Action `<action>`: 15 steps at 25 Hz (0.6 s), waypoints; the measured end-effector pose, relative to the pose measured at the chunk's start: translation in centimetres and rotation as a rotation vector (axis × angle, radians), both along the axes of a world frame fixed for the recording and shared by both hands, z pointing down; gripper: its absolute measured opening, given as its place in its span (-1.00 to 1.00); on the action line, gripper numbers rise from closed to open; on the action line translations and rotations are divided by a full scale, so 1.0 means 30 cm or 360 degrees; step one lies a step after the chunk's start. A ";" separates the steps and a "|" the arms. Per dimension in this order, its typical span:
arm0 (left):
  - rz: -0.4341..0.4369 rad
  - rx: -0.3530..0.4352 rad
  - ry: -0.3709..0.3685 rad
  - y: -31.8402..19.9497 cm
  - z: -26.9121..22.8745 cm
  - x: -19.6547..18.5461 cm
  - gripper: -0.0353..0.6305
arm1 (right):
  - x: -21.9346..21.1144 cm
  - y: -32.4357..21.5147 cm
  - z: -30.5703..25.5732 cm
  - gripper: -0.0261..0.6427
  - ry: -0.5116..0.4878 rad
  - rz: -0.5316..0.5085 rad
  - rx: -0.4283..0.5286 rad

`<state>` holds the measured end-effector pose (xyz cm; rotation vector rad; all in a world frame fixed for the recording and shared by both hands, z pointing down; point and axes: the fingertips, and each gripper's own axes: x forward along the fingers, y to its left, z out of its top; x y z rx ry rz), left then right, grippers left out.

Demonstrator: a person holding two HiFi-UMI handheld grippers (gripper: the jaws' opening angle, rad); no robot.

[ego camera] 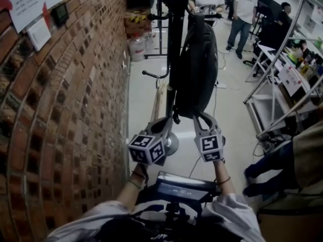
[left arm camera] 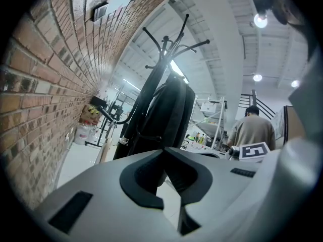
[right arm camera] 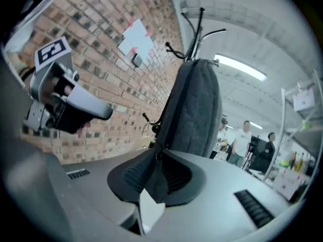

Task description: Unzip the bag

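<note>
The soft, floppy backpack (ego camera: 194, 69) hangs limp; the left gripper (left arm camera: 164, 153) pinches its bottom, and the right gripper (right arm camera: 157, 158) pinches the small zip pull (right arm camera: 154, 183).

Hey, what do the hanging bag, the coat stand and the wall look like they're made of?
Bag: dark woven fabric, matte, with a fine visible weave. Coat stand: likely black-painted metal, going by its slim rigid hooks. Wall: red brick, rough, with mortar lines.
</note>
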<state>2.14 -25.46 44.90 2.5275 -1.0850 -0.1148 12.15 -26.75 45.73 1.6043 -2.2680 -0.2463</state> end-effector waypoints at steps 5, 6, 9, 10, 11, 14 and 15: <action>-0.0001 -0.0023 -0.0009 0.003 0.014 0.020 -0.88 | -0.004 0.072 -0.024 -0.77 -0.0369 0.0038 -0.0058; 0.0001 -0.0025 -0.0012 0.004 0.012 0.026 -0.88 | -0.012 0.082 -0.029 -0.78 -0.0413 0.0040 -0.0061; 0.0004 -0.0031 -0.0006 0.008 0.010 0.043 -0.88 | -0.026 0.104 -0.038 -0.82 -0.0480 0.0056 -0.0057; 0.0006 -0.0036 -0.0010 0.010 0.010 0.049 -0.88 | -0.030 0.108 -0.040 -0.84 -0.0499 0.0060 -0.0059; 0.0009 -0.0040 -0.0013 0.012 0.012 0.054 -0.88 | -0.033 0.112 -0.043 -0.85 -0.0523 0.0060 -0.0064; 0.0014 -0.0027 -0.0006 0.015 0.012 0.065 -0.88 | -0.032 0.118 -0.041 -0.86 -0.0581 0.0079 -0.0080; 0.0012 -0.0025 -0.0007 0.016 0.010 0.064 -0.88 | -0.034 0.119 -0.041 -0.87 -0.0590 0.0081 -0.0085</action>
